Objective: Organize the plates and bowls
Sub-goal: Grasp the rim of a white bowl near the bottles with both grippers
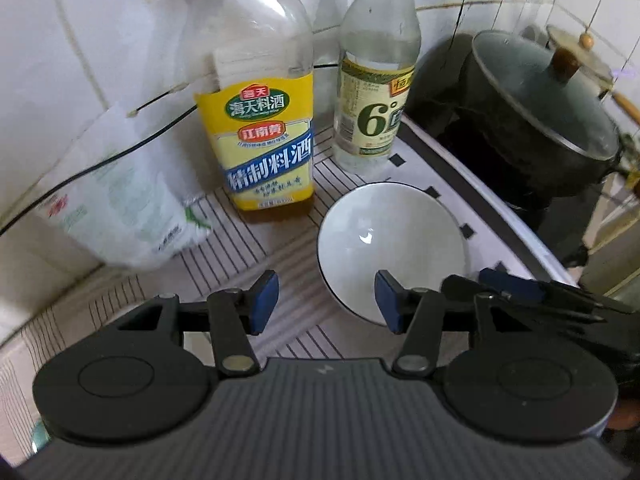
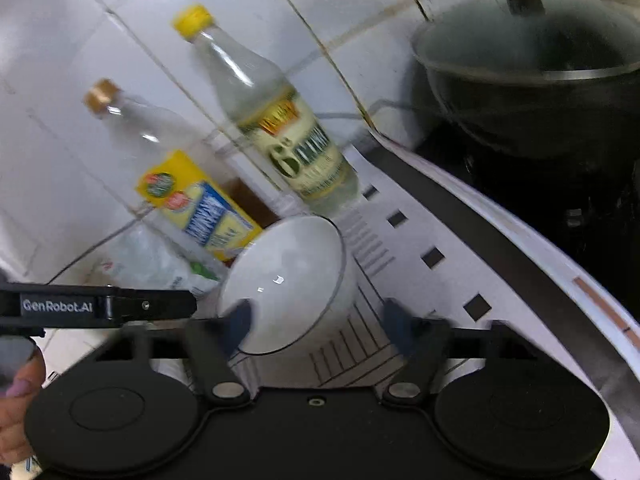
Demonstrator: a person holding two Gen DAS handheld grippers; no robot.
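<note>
Right wrist alone shows bottle caps [image 2: 191,20].

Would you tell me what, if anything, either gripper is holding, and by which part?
Nothing, as far as shows: the white bowl rests on the striped mat; the left gripper and right gripper are open at its rim.

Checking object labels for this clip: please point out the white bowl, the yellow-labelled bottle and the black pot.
white bowl [image 1: 390,236]: left wrist view, on its inner wall.
yellow-labelled bottle [image 1: 266,148]: left wrist view, on its label.
black pot [image 1: 532,136]: left wrist view, on its dark side wall.
</note>
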